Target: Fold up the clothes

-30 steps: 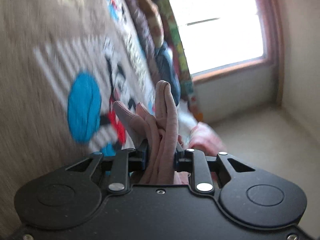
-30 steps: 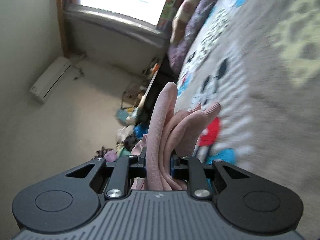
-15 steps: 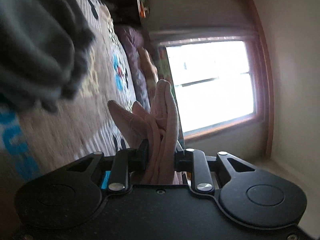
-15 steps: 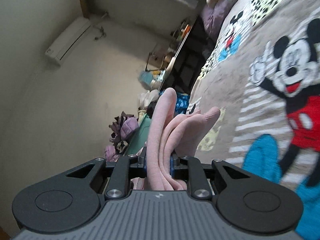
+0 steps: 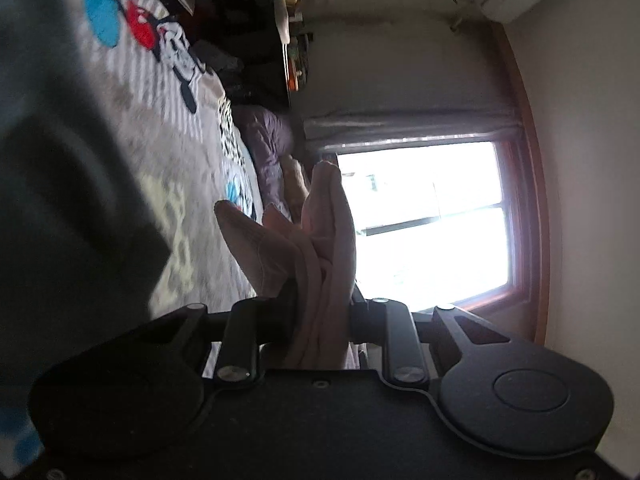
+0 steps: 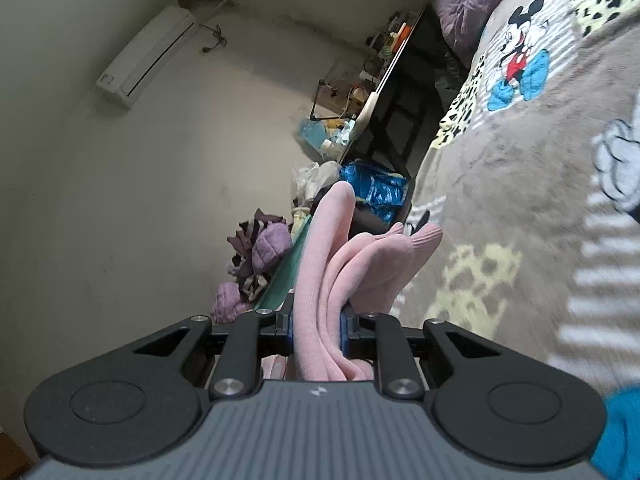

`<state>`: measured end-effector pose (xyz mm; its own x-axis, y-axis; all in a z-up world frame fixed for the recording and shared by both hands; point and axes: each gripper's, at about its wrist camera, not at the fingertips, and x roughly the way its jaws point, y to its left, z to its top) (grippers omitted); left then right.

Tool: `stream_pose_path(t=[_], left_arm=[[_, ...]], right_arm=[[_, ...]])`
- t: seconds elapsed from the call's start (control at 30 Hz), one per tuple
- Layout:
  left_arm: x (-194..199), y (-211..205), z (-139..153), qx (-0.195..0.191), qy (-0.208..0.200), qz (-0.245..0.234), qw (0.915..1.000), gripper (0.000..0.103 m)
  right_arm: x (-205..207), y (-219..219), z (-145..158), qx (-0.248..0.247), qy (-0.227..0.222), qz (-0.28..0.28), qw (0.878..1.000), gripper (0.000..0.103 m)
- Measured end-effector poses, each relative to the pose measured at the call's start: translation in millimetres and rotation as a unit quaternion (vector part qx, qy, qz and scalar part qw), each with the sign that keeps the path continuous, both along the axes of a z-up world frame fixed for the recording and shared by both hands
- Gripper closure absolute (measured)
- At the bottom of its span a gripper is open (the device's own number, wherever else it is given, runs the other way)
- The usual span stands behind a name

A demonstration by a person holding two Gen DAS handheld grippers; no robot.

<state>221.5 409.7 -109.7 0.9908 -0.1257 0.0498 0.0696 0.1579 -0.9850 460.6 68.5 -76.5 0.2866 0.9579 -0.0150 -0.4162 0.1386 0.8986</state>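
Both-handed, pink garment [image 6: 332, 280] bunched lengthwise, pointing forward (away), left gripper [image 5: 322, 312], right gripper [image 6: 318, 320] clamping it.

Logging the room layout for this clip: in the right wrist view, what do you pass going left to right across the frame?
Air conditioner → purple clothes pile → pink garment pinched in the right gripper → cartoon-mouse blanket.

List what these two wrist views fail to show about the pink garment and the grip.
- Pink garment: left wrist view shows only bunched folds; the rest hangs below the left gripper.
- Same in the right wrist view: right gripper body hides it.
- Dark blurred mass, left view: unidentifiable.
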Motion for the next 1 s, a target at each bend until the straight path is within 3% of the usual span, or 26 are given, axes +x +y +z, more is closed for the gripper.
stream_pose_path(t=[0.3,0.37,0.4,0.43,0.47,0.5,0.53,0.57,0.73,0.83,1.0], left_arm=[[52.0,45.0,26.2,0.035,0.013,0.024,0.999,0.082],[57.3,56.6,25.6,0.038,0.028,0.035,0.9983,0.082],[59.9,62.4,25.3,0.04,0.036,0.04,0.9978,0.08],[63.8,68.7,24.2,0.049,0.074,0.05,0.9948,0.071],[68.5,75.4,22.5,0.063,0.13,0.063,0.9875,0.032],[71.7,80.2,19.1,0.073,0.204,0.07,0.9737,0.01],[68.9,81.0,15.1,0.075,0.241,0.069,0.9652,0.011],[63.0,80.3,11.6,0.075,0.246,0.066,0.964,0.013],[12.1,64.0,24.7,0.138,0.195,0.08,0.9679,0.012],[-23.8,59.3,28.7,0.154,0.183,0.083,0.9673,0.012],[-114.9,55.8,26.4,0.175,0.188,0.117,0.9593,0.012]], right_arm=[[60.2,47.2,2.8,0.038,-0.005,0.006,0.999,0.082],[68.8,59.5,-0.5,-0.012,-0.003,-0.024,1.0,0.082],[73.0,65.7,-2.3,-0.039,-0.002,-0.041,0.998,0.075],[77.2,71.9,-4.2,-0.066,-0.001,-0.057,0.996,0.062],[81.4,78.0,-6.1,-0.093,0.001,-0.073,0.993,0.03],[85.6,84.2,-7.9,-0.12,0.002,-0.089,0.989,0.028],[84.6,85.0,-10.5,-0.14,-0.007,-0.092,0.986,0.029],[79.2,84.5,-12.3,-0.151,-0.018,-0.085,0.985,0.029],[41.2,81.1,-22.6,-0.2,-0.056,-0.045,0.977,0.029],[14.4,80.5,-28.0,-0.19,-0.041,-0.016,0.981,0.029],[-33.3,87.0,-25.1,-0.162,-0.033,0.035,0.986,0.029]])
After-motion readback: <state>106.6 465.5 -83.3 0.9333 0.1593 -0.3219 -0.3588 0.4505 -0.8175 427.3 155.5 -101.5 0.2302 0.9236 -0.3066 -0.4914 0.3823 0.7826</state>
